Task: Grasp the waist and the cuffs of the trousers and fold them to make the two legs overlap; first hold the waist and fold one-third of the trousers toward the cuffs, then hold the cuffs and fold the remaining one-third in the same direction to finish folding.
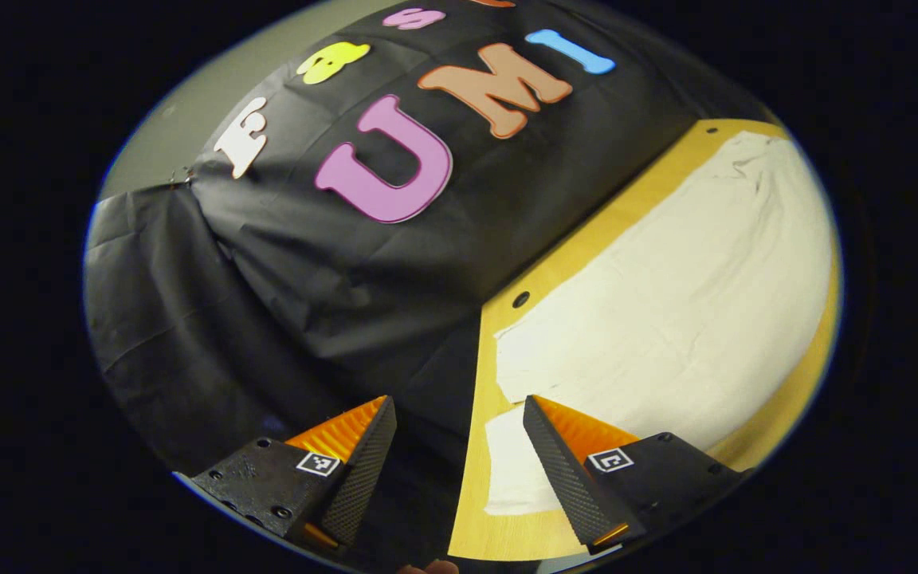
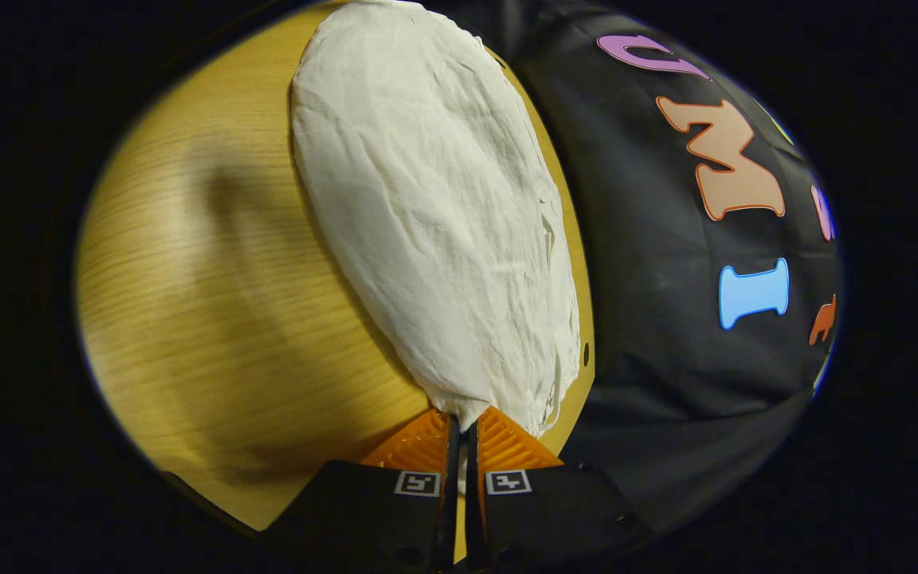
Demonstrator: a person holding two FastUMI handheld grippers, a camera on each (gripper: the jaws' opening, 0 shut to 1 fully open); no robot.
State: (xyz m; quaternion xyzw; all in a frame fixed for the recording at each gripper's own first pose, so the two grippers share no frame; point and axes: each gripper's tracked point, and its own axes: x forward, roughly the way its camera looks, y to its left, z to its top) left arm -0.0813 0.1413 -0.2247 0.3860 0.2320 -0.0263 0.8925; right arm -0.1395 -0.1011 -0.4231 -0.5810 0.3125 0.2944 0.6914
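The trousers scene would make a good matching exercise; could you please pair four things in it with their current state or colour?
Things:
1. left claw
2. right claw
3. trousers
4. table

States or colours:
A. yellowish wood grain
B. shut on an end of the cloth
C. white, lying flat and wrinkled
D. open, holding nothing, at the table's edge

Pairs: 1-D, 2-B, 3-C, 4-A

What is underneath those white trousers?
A wooden table lies under the white trousers, its bare top showing along both sides. The part beneath the cloth is covered, so anything there cannot be seen.
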